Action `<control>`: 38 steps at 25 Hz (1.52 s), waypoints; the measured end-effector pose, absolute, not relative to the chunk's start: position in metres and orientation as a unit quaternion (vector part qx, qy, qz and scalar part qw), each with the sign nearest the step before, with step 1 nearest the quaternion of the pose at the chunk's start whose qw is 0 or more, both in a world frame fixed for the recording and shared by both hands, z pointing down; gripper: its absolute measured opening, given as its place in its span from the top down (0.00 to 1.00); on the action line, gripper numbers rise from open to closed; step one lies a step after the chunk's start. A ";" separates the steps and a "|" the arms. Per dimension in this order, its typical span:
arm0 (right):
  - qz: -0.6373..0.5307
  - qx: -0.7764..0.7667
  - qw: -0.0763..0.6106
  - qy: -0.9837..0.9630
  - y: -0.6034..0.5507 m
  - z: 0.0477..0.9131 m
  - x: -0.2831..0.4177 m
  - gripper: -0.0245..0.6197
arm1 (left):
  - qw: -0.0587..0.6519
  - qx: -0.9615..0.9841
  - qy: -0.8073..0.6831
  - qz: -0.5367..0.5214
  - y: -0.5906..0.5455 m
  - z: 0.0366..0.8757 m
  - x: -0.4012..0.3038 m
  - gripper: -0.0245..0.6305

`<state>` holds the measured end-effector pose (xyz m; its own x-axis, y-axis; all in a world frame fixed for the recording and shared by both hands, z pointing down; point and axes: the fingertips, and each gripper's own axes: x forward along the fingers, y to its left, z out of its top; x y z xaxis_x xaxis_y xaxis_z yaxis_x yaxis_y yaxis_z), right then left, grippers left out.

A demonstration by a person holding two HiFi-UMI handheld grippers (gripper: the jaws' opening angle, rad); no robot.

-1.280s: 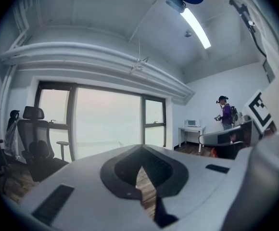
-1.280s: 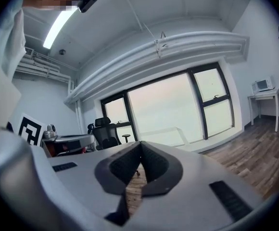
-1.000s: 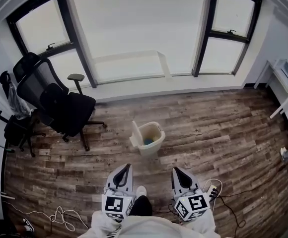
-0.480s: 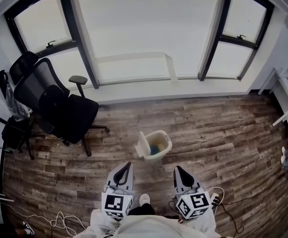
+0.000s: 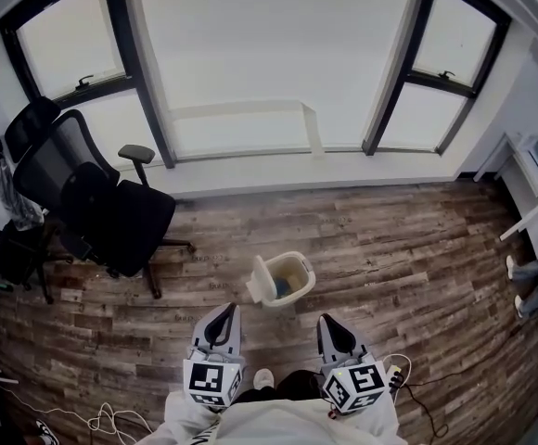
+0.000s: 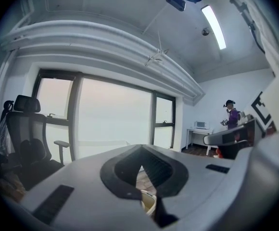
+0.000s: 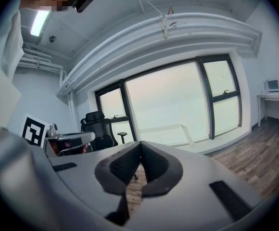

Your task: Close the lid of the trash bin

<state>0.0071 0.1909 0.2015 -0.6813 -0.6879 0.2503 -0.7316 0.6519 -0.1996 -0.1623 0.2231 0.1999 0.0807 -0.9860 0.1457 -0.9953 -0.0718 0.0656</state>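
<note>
The small cream trash bin stands on the wood floor, with something blue inside. Its lid is open and stands upright on the bin's left side. My left gripper and right gripper are held low in front of me, both short of the bin and touching nothing. Both are shut with nothing between the jaws. In the left gripper view the bin's rim shows just under the shut left gripper. The right gripper points at the floor and the windows, and no bin shows in its view.
A black office chair stands left of the bin, a second chair behind it. Cables lie at the bottom left, a power strip by my right foot. A white desk and a person's legs are at the right edge.
The bin has drawn nearer to my grippers and lower in the head view as I moved toward it. Both grippers stay shut and held low. Legs have appeared at the right edge.
</note>
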 end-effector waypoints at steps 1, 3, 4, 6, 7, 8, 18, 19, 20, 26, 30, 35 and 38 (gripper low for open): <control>0.143 0.393 0.079 -0.905 0.189 0.202 0.008 0.93 | 0.077 0.733 -0.675 0.030 0.222 0.202 -0.160 0.96; 0.146 0.396 0.082 -0.903 0.181 0.204 0.008 0.93 | 0.084 0.735 -0.672 0.031 0.216 0.210 -0.156 0.96; 0.148 0.397 0.081 -0.902 0.177 0.206 0.008 0.93 | 0.090 0.735 -0.671 0.034 0.211 0.215 -0.156 0.96; 0.154 0.400 0.081 -0.900 0.167 0.210 0.009 0.93 | 0.102 0.735 -0.669 0.037 0.200 0.223 -0.155 0.96; 0.156 0.401 0.083 -0.899 0.161 0.211 0.011 0.93 | 0.105 0.735 -0.669 0.039 0.193 0.225 -0.153 0.96; 0.158 0.401 0.086 -0.898 0.154 0.213 0.014 0.93 | 0.105 0.734 -0.669 0.041 0.187 0.226 -0.152 0.96; 0.161 0.373 0.077 -0.910 0.063 0.216 0.020 0.93 | 0.101 0.715 -0.689 0.059 0.112 0.223 -0.138 0.96; 0.161 0.370 0.075 -0.912 0.055 0.216 0.022 0.93 | 0.100 0.714 -0.690 0.060 0.106 0.221 -0.134 0.96; 0.162 0.368 0.073 -0.913 0.048 0.216 0.024 0.93 | 0.098 0.714 -0.691 0.060 0.099 0.218 -0.131 0.96; 0.163 0.350 0.072 -0.920 0.017 0.215 0.031 0.93 | 0.091 0.703 -0.702 0.065 0.071 0.214 -0.121 0.96; 0.171 0.341 0.073 -0.921 0.001 0.223 0.036 0.93 | 0.092 0.695 -0.710 0.067 0.060 0.214 -0.115 0.96; 0.185 0.326 0.083 -0.923 -0.006 0.240 0.033 0.92 | 0.110 0.678 -0.722 0.080 0.063 0.231 -0.117 0.96; 0.193 0.321 0.089 -0.923 -0.007 0.249 0.030 0.92 | 0.122 0.672 -0.725 0.088 0.066 0.243 -0.121 0.96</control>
<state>0.0297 -0.0070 0.2492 -0.7778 -0.5589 0.2875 -0.6272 0.7192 -0.2987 -0.1212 0.0656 0.2425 -0.0681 -0.9529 0.2955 -0.9959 0.0825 0.0366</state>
